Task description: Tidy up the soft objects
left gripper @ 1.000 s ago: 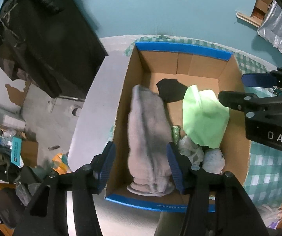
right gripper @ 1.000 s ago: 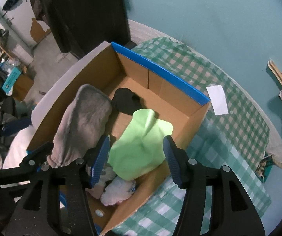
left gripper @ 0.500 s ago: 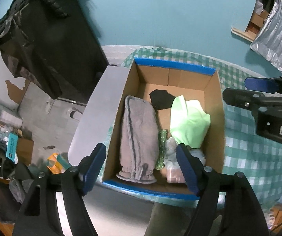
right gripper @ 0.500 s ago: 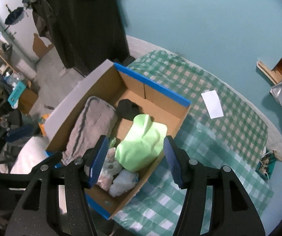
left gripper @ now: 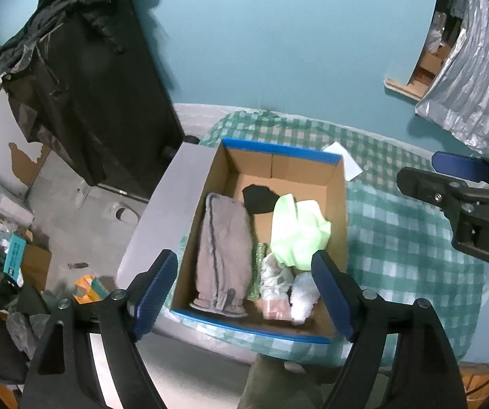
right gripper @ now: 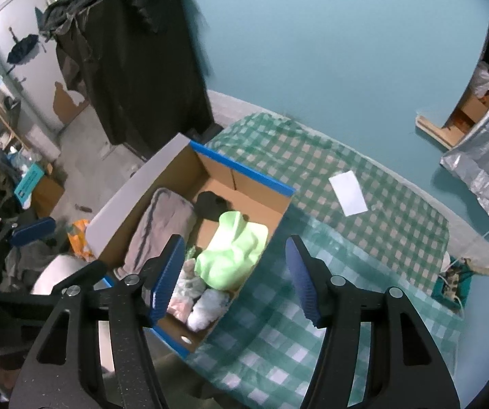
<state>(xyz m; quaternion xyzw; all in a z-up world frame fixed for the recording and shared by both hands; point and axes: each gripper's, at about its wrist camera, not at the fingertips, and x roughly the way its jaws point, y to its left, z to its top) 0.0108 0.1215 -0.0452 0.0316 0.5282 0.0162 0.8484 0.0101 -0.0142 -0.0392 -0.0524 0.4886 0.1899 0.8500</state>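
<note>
Both grippers, left [left gripper: 244,286] and right [right gripper: 232,277], hang empty above the box [left gripper: 280,155], jaws opening; I'd scan the tablecloth [right gripper: 391,225] for leftover soft stuff before stopping.

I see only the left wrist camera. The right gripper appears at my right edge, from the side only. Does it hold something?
Observer: No. In the right wrist view the right gripper is open, with nothing between its pads.
Operator: The white paper behind the box is half hidden for me. Does it touch the box?
Observer: No. The white paper lies flat on the checked cloth, apart from the box.
Operator: Is there something past the right end of the cloth?
Observer: Yes, a small teal container sits just beyond that edge. I cannot tell what is in it.
</note>
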